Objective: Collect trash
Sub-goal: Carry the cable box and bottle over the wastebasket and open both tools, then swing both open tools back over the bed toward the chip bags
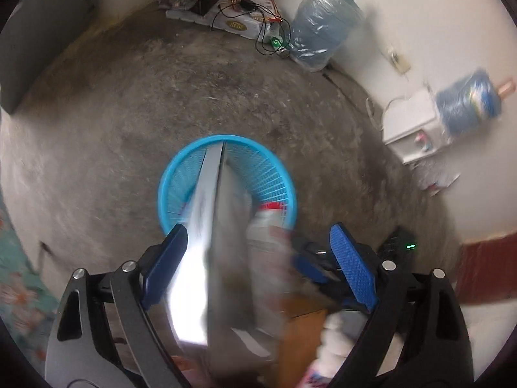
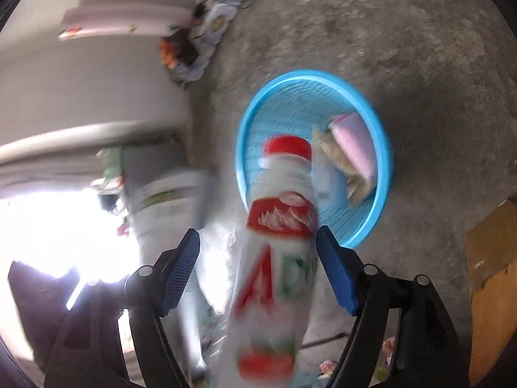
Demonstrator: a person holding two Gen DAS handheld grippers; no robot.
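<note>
While both tools (image 1: 258, 258) (image 2: 258, 255) gape, bottle (image 2: 274, 258) and carton (image 1: 210, 242) hang between them, unpinched.

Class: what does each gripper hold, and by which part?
Nothing is clamped. The grey flat carton sits loose in the open left gripper; the white red-capped plastic bottle sits loose in the open right gripper.

**Trash over the blue basket**

A flat grey box (image 1: 223, 226) tilts edge-on into the round blue basket (image 1: 278, 174) on the floor. A white bottle (image 2: 278, 226) with red cap and label points at the basket, where pink and tan wrappers (image 2: 352, 155) lie.
</note>
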